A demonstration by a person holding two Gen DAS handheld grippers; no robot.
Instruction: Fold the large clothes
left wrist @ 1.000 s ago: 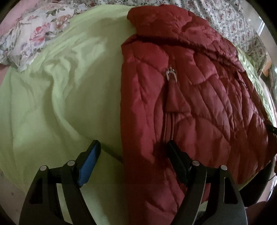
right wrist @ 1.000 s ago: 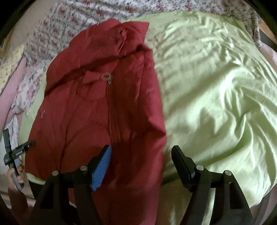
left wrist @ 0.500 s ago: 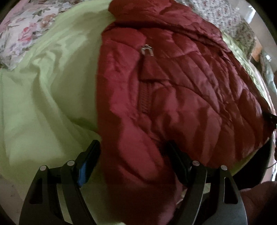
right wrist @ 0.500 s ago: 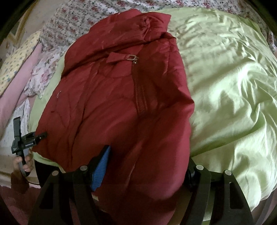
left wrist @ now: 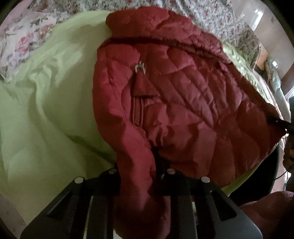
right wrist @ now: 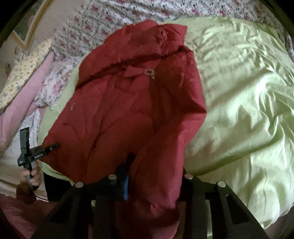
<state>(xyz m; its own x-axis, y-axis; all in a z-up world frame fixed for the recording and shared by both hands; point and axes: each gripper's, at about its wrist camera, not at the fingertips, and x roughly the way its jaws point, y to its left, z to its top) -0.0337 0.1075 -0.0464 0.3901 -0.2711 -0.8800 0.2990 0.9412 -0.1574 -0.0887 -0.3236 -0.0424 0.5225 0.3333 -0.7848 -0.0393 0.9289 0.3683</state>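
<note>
A dark red quilted jacket (left wrist: 183,103) lies on a light green bed cover (left wrist: 46,119), zipped, its silver zipper pull (left wrist: 140,67) near the collar. My left gripper (left wrist: 136,176) is shut on a bunched fold of the jacket's near hem. In the right wrist view the same jacket (right wrist: 128,110) runs away from me, zipper pull (right wrist: 150,72) up near the hood. My right gripper (right wrist: 154,176) is shut on the hem's other corner. The left gripper (right wrist: 51,147) shows at the jacket's far left corner, and the right gripper's tip shows at the left view's right edge (left wrist: 279,122).
Floral bedding (right wrist: 128,16) and a floral pillow (left wrist: 20,40) lie beyond the green cover (right wrist: 238,110). A pink and yellow pillow (right wrist: 23,80) sits at the left. The bed edge is close under both grippers.
Both grippers were open and straddling the hem; they have moved in and shut on it. The fabric is now bunched between the fingers.
</note>
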